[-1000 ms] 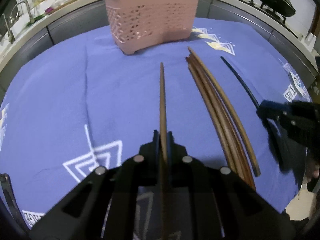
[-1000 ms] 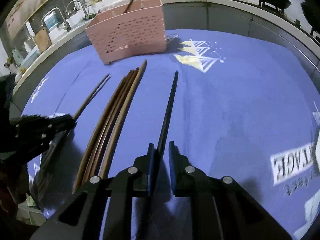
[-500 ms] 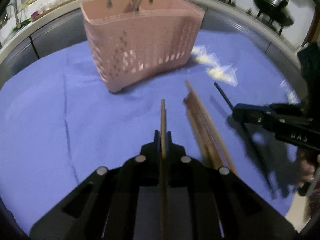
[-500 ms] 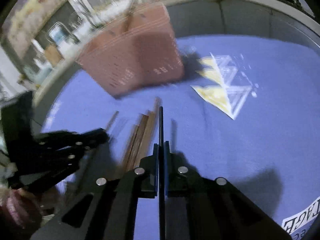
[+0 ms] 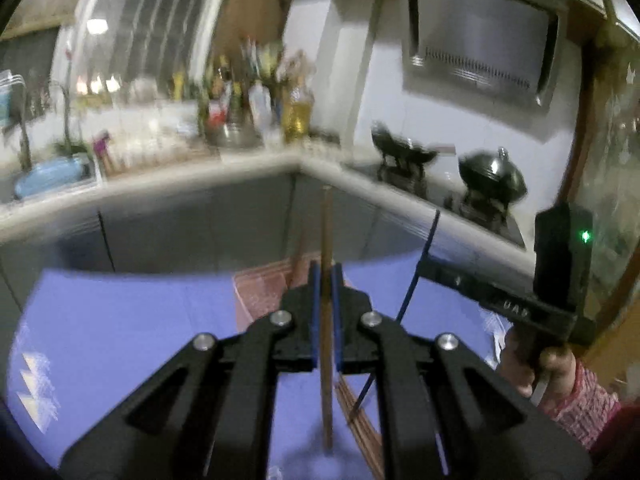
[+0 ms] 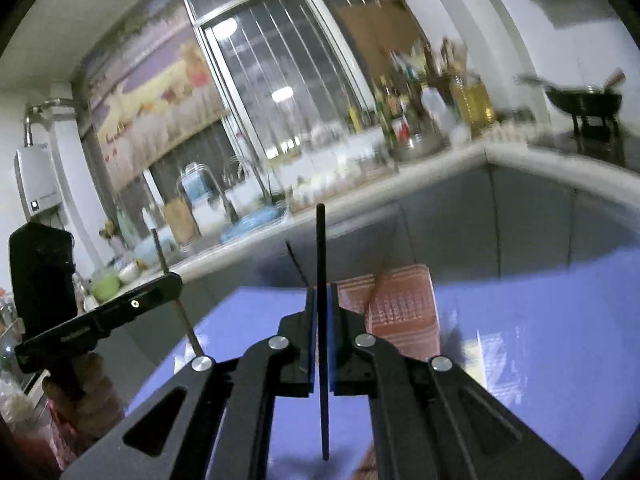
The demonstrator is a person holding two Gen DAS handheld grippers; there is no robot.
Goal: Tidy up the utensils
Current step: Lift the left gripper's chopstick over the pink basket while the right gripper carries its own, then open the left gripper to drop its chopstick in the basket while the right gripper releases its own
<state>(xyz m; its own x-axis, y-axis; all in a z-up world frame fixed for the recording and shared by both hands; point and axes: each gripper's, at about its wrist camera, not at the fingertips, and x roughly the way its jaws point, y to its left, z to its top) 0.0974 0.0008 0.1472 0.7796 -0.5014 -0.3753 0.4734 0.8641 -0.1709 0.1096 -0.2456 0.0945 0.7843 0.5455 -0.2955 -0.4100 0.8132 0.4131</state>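
My left gripper (image 5: 326,280) is shut on a brown chopstick (image 5: 327,240) and holds it tilted upright, above the blue cloth (image 5: 140,320). My right gripper (image 6: 321,300) is shut on a black chopstick (image 6: 320,248), also raised upright. The pink basket (image 5: 260,292) sits just beyond the left gripper's fingers and shows in the right wrist view (image 6: 400,304) too. Several brown chopsticks (image 5: 360,432) lie on the cloth below. The right gripper with its black chopstick (image 5: 420,264) shows at the right of the left wrist view; the left gripper (image 6: 120,312) shows at the left of the right wrist view.
A grey counter edge (image 5: 200,184) runs behind the table with bottles (image 5: 296,112), a sink and faucet (image 6: 240,184). Black woks (image 5: 492,176) stand on the stove at the right. The view is motion-blurred.
Both grippers have lifted their chopsticks off the cloth and tilted them up toward vertical, moving closer to the pink basket. The views now look at the kitchen wall instead of down at the table.
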